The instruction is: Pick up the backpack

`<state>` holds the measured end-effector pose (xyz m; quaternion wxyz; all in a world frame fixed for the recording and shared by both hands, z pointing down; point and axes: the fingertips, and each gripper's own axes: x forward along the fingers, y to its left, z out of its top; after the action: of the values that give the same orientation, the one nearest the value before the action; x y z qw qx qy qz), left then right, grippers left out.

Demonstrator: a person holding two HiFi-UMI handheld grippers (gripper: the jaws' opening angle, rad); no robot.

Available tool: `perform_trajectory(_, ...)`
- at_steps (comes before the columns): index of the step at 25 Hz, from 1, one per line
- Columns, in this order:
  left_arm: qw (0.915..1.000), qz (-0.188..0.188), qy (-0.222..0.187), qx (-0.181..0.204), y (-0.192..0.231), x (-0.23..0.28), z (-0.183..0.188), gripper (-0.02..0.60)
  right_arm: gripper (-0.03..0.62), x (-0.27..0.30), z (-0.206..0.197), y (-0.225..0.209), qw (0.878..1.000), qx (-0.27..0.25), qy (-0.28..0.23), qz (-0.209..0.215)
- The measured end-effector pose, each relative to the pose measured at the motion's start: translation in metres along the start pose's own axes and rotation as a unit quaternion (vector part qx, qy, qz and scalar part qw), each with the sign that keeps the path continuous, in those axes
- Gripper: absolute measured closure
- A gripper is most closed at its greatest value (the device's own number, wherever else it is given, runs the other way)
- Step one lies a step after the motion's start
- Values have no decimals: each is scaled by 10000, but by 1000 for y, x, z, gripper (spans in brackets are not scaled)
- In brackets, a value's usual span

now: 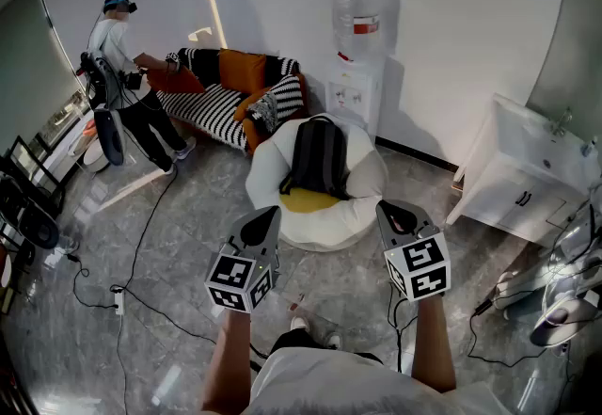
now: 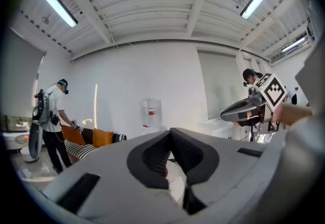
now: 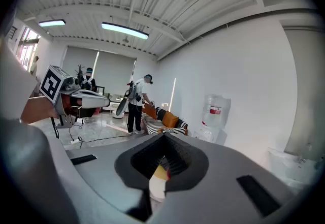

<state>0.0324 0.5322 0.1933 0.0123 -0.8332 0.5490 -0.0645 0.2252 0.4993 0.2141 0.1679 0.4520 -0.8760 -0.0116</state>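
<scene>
- Spreading beneath both grippers, the grey marbled floor (image 1: 179,244) runs ahead of the jaws to a white wall.
- Ahead of the left gripper's jaws and well off to their left, a striped sofa (image 1: 212,103) with orange cushions stands against that wall. A person (image 1: 127,74) in a white top bends over its far end.
- Well off to the right of the right gripper's jaws stands a white sink cabinet (image 1: 522,168).
- Just ahead of both pairs of jaws sits a white beanbag chair (image 1: 362,192), its near edge lying between the two jaw tips in the head view.
- Beyond the beanbag chair, straight ahead of the jaws, a water dispenser (image 1: 357,55) with a clear bottle on top stands at the wall.
- The backpack (image 1: 318,157), dark grey, rests upright against the beanbag chair's back. It is ahead of the jaws, roughly midway between their two lines and apart from both.
- The left gripper (image 1: 266,214) is held level with its jaws clenched on nothing.
- The right gripper (image 1: 386,206) tilts slightly down, its jaws likewise pressed together and empty.
- A yellow cushion (image 1: 308,200) lies on the seat below the backpack, nearer the jaw tips than the backpack.
- A black cable (image 1: 141,244) trails over the floor, left of the left gripper's jaws.
</scene>
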Motion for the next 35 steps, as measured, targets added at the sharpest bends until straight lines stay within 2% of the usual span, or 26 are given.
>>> perform_trajectory(3, 10000, -18, 6, 38, -3, -1, -3, 575, 594, 0, 1, 4, 9997, 158, -111, 143)
perform_trajectory(7, 9994, -330, 44, 32, -12, 5, -6, 577, 594, 5, 5, -1, 9991, 319, -218, 188)
perform_trajectory(17, 9992, -398, 60, 71, -5, 20, -7, 575, 594, 25, 2, -4, 9985, 414, -171, 322)
perform_trajectory(22, 9967, -778, 153, -166, -5, 33, -9, 580, 594, 42, 2, -9, 9995, 251, -92, 185)
perform_trajectory(28, 9954, -889, 342, -75, 14, 57, -23, 583, 594, 76, 1, -15, 9993, 305, -44, 210)
perform_trajectory(35, 9943, -890, 456, -370, 55, 99, -40, 583, 593, 126, 0, -28, 9989, 395, -6, 244)
